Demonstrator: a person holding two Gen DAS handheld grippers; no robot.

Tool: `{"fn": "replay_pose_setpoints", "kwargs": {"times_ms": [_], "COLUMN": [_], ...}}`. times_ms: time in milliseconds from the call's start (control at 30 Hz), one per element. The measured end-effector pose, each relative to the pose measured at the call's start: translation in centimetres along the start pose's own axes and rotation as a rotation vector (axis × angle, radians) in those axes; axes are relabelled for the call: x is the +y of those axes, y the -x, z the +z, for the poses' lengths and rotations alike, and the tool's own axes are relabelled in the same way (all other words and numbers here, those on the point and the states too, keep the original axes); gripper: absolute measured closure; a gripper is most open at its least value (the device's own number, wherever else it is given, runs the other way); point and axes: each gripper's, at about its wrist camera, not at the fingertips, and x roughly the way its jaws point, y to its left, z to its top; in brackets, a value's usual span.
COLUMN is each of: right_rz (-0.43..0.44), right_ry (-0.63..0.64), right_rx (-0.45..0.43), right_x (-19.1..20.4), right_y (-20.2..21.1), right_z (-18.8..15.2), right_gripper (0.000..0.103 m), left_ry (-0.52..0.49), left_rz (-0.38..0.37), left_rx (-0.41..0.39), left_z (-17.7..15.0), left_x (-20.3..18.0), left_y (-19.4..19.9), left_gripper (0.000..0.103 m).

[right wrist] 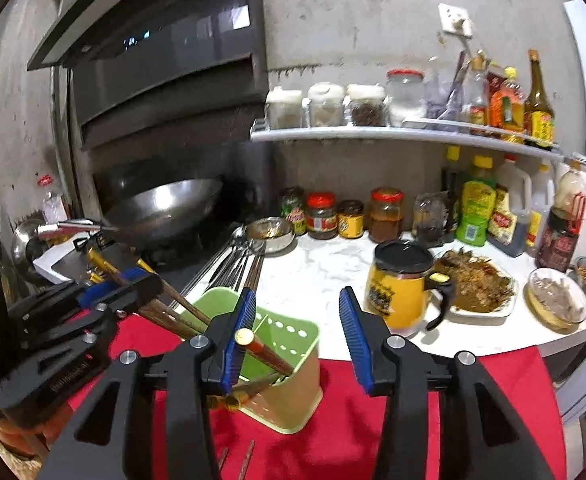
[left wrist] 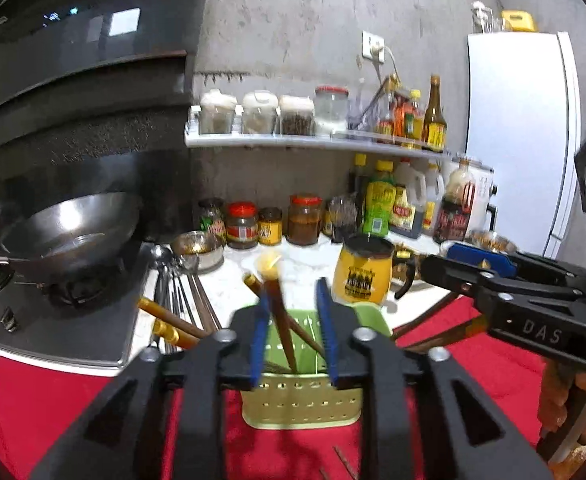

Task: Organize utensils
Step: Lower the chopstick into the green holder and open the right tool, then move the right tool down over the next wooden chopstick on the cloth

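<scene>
A green perforated utensil holder (left wrist: 301,400) (right wrist: 293,396) stands on a red cloth at the counter's front edge. Brown chopsticks with gold ends (left wrist: 281,320) (right wrist: 269,356) stand tilted in it. My left gripper (left wrist: 294,292) (right wrist: 145,278) hovers over the holder with its blue pads apart. The blurred chopsticks rise between the pads, close to the left pad. My right gripper (right wrist: 297,292) (left wrist: 441,258) is open above the holder's right side. One gold chopstick end rests beside its left pad, and nothing is gripped. More chopsticks lean out to the left.
Metal spoons and chopsticks (left wrist: 173,280) (right wrist: 233,260) lie on the white counter beside the stove and wok (left wrist: 73,228). A yellow mug (right wrist: 401,284) and a plate of food (right wrist: 477,284) stand to the right. Jars and bottles line the back wall. Loose chopsticks (right wrist: 249,456) lie on the cloth.
</scene>
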Motion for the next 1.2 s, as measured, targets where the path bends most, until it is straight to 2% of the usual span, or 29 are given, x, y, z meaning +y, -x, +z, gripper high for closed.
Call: {"fn": "replay_pose_setpoints", "kwargs": {"times_ms": [233, 400, 567, 733, 833, 900, 1000, 1133, 1200], "right_rz": [-0.024, -0.036, -0.036, -0.011, 0.003, 0.021, 0.044, 0.058, 0.068], "right_ry": [0.002, 0.011, 0.035, 0.040, 0.038, 0.034, 0.036, 0.056, 0.065], "right_rx": [-0.081, -0.077, 0.035, 0.199, 0.280, 0.322, 0.350, 0.368, 0.377], "right_x": [-0.6, -0.3, 0.8, 2.4, 3.5, 4.3, 5.5, 6.7, 7.3], "right_y": [6.3, 10.5, 11.7, 10.7, 9.8, 9.3, 8.9, 8.2, 7.7], "right_z": [0.1, -2.5, -9.4, -16.9, -20.3, -22.0, -23.3, -23.5, -23.4], "right_gripper": [0.058, 0.058, 0.058, 0.058, 0.058, 0.058, 0.060, 0.080, 0.082], "left_ry": [0.024, 0.022, 0.042, 0.100, 0.144, 0.160, 0.188, 0.207, 0.211], "left_rz": [0.018, 0.097, 0.154, 0.178, 0.198, 0.219, 0.209, 0.216, 0.209], "left_rx": [-0.073, -0.048, 0.085, 0.249, 0.306, 0.323, 0.364, 0.389, 0.384], "left_z": [1.3, -1.2, -7.6, -15.0, -18.0, -19.3, -20.9, -21.5, -21.3], "left_x": [0.3, -0.2, 0.0, 0.9, 1.6, 1.9, 2.3, 3.0, 3.0], "left_y": [5.7, 9.9, 12.4, 13.4, 13.9, 14.1, 13.8, 13.3, 13.5], "left_gripper": [0.074, 0.069, 0.068, 0.068, 0.068, 0.068, 0.068, 0.068, 0.068]}}
